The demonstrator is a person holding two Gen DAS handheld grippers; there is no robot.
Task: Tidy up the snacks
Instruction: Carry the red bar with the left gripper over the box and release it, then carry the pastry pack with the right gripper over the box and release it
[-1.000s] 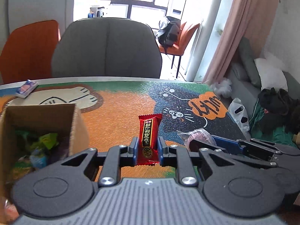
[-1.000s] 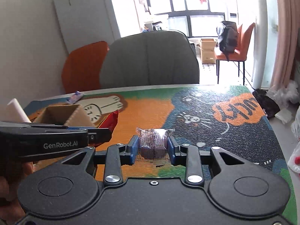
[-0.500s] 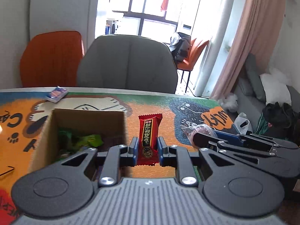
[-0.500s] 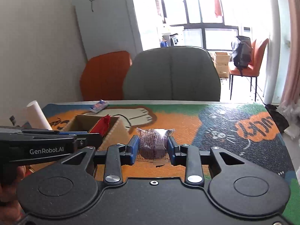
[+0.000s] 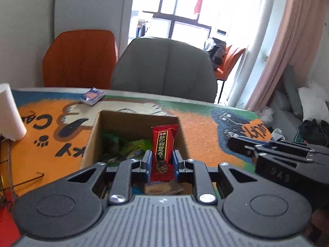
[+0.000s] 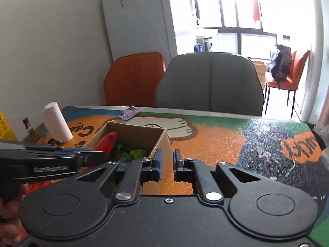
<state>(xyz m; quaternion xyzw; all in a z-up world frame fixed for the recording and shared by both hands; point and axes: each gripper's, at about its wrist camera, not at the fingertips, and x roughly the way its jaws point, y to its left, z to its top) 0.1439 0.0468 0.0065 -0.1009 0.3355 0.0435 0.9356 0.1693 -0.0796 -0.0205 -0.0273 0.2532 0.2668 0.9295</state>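
My left gripper is shut on a red snack packet that stands upright between its blue pads, over the open cardboard box. Green and other wrapped snacks lie inside the box. My right gripper hovers at the box's right wall. Its jaws are closing to a narrow gap with nothing between them. No purple snack shows in the right wrist view. The left gripper with the red packet appears there over the box. The right gripper shows at the right of the left wrist view.
A white paper roll and a bottle stand left of the box. A small blue packet lies near the far table edge. A grey chair and an orange chair stand behind the table. A wire rack is at the near left.
Both grippers have moved left, the left one from beside the box to over it. The purple wrapped snack has left the right gripper, whose jaws have come together.
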